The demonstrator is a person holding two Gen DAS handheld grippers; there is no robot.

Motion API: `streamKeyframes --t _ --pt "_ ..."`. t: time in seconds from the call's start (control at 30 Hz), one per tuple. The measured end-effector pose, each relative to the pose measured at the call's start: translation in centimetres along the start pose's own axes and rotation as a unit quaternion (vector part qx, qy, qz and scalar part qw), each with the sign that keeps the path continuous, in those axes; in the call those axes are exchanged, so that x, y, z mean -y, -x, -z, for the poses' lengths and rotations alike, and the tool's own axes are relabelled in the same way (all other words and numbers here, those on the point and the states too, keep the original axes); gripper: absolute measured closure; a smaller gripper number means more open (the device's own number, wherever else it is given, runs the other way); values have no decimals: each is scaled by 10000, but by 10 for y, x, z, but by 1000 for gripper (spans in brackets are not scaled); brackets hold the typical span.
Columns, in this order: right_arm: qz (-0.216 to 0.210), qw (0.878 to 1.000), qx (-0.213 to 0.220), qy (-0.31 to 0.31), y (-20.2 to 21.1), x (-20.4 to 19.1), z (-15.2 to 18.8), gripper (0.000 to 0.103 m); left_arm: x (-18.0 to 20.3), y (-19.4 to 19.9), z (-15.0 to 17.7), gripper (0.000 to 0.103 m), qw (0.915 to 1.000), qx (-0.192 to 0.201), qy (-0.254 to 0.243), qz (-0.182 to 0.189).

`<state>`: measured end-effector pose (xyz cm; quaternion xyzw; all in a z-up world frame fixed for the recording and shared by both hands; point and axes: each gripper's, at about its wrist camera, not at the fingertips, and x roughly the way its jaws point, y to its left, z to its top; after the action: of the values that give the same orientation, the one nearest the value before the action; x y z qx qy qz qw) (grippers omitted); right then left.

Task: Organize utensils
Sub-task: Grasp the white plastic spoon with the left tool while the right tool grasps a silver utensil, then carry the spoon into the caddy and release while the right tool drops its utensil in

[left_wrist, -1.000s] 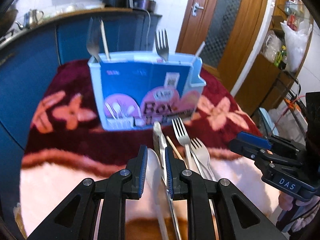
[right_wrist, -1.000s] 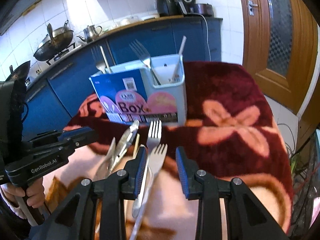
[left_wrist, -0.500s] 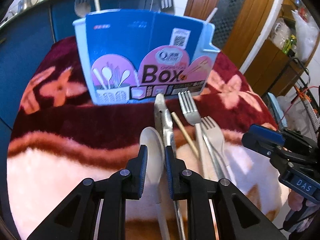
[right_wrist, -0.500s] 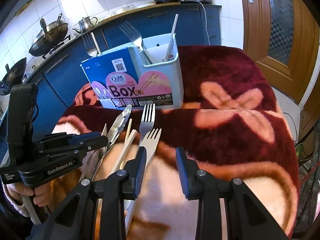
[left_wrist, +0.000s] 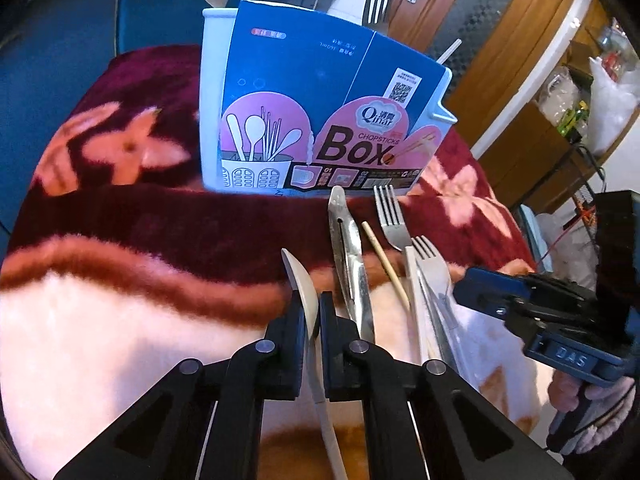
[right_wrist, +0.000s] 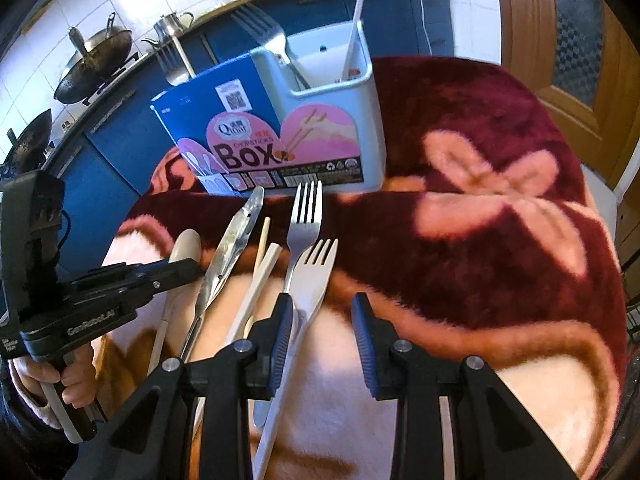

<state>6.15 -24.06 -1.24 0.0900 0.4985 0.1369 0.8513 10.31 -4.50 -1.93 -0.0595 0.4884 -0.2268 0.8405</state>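
Note:
A blue chopsticks box (left_wrist: 320, 120) stands on the red floral blanket, with forks and a stick upright in it; it also shows in the right wrist view (right_wrist: 280, 132). My left gripper (left_wrist: 312, 316) is shut on a white spoon (left_wrist: 300, 280), tilted on edge between the pads. Beside it lie metal tongs (left_wrist: 348, 256), a chopstick (left_wrist: 384, 260), a metal fork (left_wrist: 392, 216) and a white plastic fork (left_wrist: 432, 268). My right gripper (right_wrist: 322, 320) is open, its left finger beside the white plastic fork (right_wrist: 316, 276).
The blanket (right_wrist: 480, 240) covers a round table that drops off at the right. Blue cabinets (right_wrist: 120, 120) with woks and a kettle stand behind. A wooden door (right_wrist: 560, 40) is at the far right.
My left gripper has moved down and closed on the white spoon, turning it on edge. My right gripper has come lower and closer to the forks.

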Motion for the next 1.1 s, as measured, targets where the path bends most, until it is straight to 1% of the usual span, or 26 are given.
streamKeyframes --t 0.07,0.2,0.27,0.3,0.33,0.47,0.53,0.6,0.73,0.87,0.9,0.97,1.1 --pt "-75 9999 -79 -77 -4 2 -3 69 -3 5 0 97 9999 88 -4 92" --pt "-313 9990 -236 -226 -11 5 -12 69 -4 24 -4 97 9985 473 -50 271" --pt "-401 9984 -271 -280 -13 7 -15 76 -4 34 -7 97 9974 647 -54 313" --pt "-424 9983 -284 -298 -13 8 -16 85 -5 39 -8 97 9966 745 -41 348" --pt "-438 9982 -289 -297 -13 9 -16 91 -6 43 -10 97 9960 812 -34 379" --pt "-579 9979 -175 -248 -6 9 -13 96 -6 57 -16 97 9931 1110 -15 379" --pt "-654 9977 -42 -182 1 7 -11 99 -7 62 -19 97 9914 1241 19 415" --pt "-665 9976 150 -98 10 3 -8 99 -7 67 -23 97 9898 1355 79 442" --pt "-692 9949 726 53 37 -4 -3 99 -7 82 -31 97 9844 1696 156 439" --pt "-521 9870 1485 311 65 -11 -6 99 -5 99 -48 97 9765 2122 184 313" --pt "-481 9834 1714 364 73 -14 -7 99 -4 103 -53 97 9739 2241 193 291" --pt "-440 9784 1984 381 82 -14 -12 99 -2 111 -64 97 9682 2483 215 215" --pt "-271 9653 2558 454 98 -17 -28 99 3 126 -86 97 9526 3036 173 -36"
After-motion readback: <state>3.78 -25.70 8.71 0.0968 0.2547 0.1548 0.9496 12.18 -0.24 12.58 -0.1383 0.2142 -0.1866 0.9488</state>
